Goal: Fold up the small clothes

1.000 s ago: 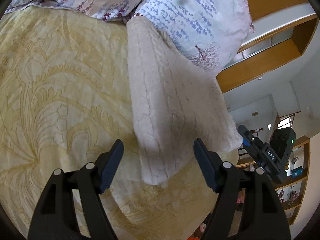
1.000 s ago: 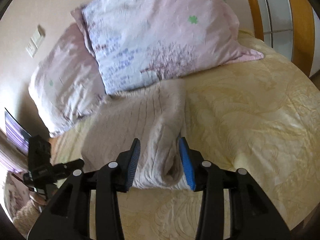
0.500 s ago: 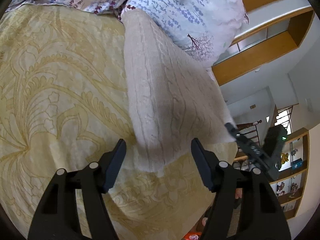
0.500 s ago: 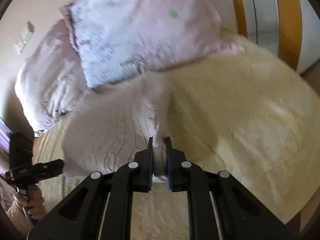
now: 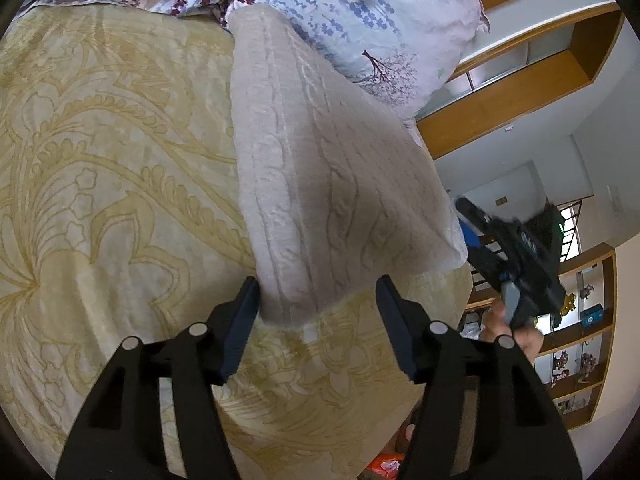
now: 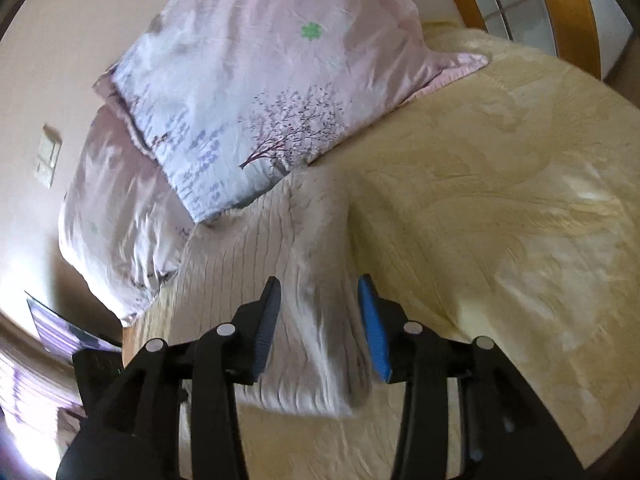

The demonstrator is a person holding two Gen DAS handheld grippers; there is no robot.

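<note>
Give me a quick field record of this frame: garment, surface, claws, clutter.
garment: cream cable-knit sweater, folded into a long strip, far end against the floral pillow
surface: yellow patterned bedspread
left claw: open, straddling the strip's near end
right claw: open, fingers either side of a raised fold, not clamped
second pillow: pink, beside the floral one
blur: right wrist view slightly smeared

Matt cable-knit cloth sweater [image 5: 332, 184] on a faintly glossy, patterned woven bedspread [image 5: 100, 168]; smooth cotton-like pillow [image 6: 256, 92].
</note>
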